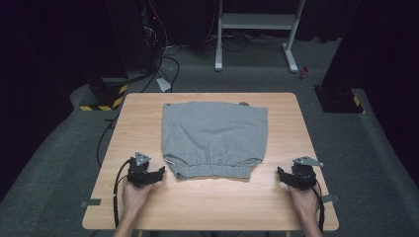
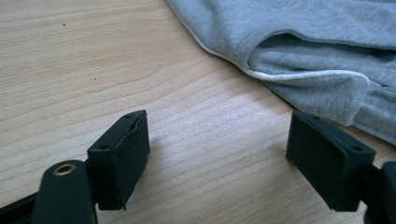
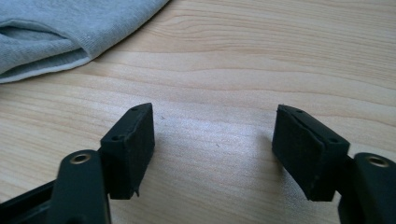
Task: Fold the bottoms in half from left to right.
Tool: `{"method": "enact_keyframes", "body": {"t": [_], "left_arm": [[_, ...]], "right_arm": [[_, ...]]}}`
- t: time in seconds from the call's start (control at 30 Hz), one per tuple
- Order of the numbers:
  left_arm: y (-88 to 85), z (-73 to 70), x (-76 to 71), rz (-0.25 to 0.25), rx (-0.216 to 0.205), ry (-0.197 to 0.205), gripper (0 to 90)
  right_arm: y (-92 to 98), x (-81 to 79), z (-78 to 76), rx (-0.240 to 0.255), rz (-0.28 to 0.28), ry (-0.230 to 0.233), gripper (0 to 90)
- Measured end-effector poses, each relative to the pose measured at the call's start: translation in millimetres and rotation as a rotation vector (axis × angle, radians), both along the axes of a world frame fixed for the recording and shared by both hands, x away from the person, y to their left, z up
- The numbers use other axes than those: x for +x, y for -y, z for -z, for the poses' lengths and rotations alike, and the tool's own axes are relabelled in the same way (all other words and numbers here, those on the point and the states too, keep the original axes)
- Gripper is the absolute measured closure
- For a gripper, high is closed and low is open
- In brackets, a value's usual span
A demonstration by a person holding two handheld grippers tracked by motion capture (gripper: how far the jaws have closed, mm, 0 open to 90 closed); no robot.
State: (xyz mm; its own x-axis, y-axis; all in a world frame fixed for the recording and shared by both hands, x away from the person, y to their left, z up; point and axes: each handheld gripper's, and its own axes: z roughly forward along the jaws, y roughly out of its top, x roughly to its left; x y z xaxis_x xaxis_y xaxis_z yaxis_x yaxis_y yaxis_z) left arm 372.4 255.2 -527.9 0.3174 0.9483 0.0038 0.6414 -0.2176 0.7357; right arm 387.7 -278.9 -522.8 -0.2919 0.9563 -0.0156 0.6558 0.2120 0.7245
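- Two hand-held grippers rest open in the high view, left hand-held gripper at 8 o'clock, right hand-held gripper at 4 o'clock of the grey shorts, mid-surface.
- Left gripper view: jaws wide, empty; soft, light cloth at 1 o'clock, probably best pinched at the waistband corner.
- Right gripper view: jaws apart, empty; hem at 10 o'clock.

We see heather-grey knit cotton shorts with thin white piping, on a pale wood-grain rectangular surface; each black claw, left and right.

You're looking at grey shorts lying flat and folded mid-desk — elastic waistband facing you, white trim showing at the near corners.
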Motion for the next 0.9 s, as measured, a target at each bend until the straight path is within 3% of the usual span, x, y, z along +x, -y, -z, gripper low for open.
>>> {"method": "enact_keyframes", "body": {"t": [0.23, 0.9], "left_arm": [[-0.2, -2.1, 1.4, 0.019, -0.014, -0.015, 21.0], [2.1, -13.9, -6.7, 0.074, -0.103, 0.034, 21.7]], "right_arm": [[1.9, -1.5, -1.7, 0.025, 0.015, 0.016, 34.7], [-4.2, -7.3, -2.9, 0.039, -0.018, 0.050, 35.6]]}}
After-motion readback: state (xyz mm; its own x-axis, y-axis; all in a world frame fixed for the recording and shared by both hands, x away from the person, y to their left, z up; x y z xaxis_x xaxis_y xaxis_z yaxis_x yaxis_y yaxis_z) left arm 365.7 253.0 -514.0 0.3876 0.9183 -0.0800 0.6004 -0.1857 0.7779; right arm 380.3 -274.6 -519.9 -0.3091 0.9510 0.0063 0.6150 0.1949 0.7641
